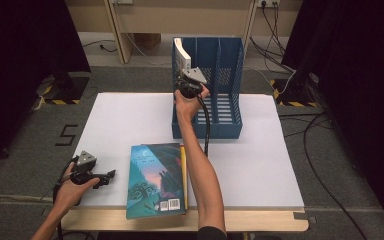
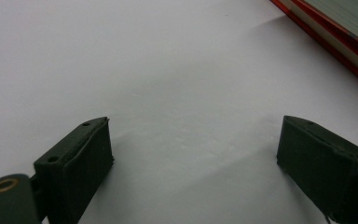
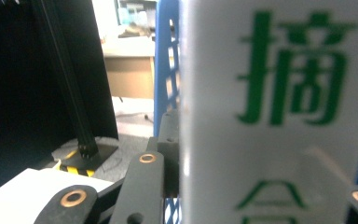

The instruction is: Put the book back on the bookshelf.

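A blue file rack (image 1: pixel 230 65) with three slots stands at the back of the white table top (image 1: pixel 260 160). A white book (image 1: pixel 182 55) stands upright in its left slot, and my right gripper (image 1: pixel 186 77) is shut on that book's near edge. In the right gripper view the white spine (image 3: pixel 270 116) with green characters sits between the jaws, with the left jaw pressed flat against it. A second book (image 1: pixel 155 180) with a colourful cover lies flat near the table's front edge. My left gripper (image 1: pixel 111 175) rests open on the table to that book's left, jaws wide apart (image 2: pixel 193 144) over bare white surface.
The flat book's red-edged corner (image 2: pixel 345 37) lies just beyond my left gripper. The rack's blue wall (image 3: pixel 165 56) rises beside the held book. Its middle and right slots hold nothing. Black stands with striped bases flank the table, and cables run over the floor at the right.
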`<action>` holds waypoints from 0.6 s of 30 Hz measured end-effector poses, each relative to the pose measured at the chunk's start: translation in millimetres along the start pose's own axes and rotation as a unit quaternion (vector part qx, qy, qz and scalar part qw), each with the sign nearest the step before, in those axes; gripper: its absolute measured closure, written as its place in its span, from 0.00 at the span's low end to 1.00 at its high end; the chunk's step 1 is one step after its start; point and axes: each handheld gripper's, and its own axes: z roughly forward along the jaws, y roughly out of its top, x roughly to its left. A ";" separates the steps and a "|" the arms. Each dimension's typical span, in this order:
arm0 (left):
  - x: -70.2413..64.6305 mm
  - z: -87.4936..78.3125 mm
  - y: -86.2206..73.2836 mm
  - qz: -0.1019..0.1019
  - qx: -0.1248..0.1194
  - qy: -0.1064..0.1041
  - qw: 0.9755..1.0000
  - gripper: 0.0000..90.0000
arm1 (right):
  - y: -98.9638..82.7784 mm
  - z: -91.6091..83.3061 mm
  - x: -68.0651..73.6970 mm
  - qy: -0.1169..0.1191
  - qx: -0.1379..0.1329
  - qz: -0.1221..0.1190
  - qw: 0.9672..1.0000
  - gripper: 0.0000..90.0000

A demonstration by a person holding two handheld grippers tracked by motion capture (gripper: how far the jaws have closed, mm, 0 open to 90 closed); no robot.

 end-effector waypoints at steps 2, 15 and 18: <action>0.0 0.1 0.0 0.000 0.000 0.000 1.000 0.10 | -5.1 0.9 -0.9 0.000 0.008 0.002 1.000 0.82; 0.0 0.0 -0.1 0.000 0.000 0.000 1.000 0.10 | -13.7 -5.9 -1.7 0.026 0.036 -0.022 0.999 0.81; 0.0 0.1 0.0 0.000 0.000 0.000 1.000 0.10 | -14.5 -9.7 -1.5 0.036 0.040 -0.026 0.998 0.80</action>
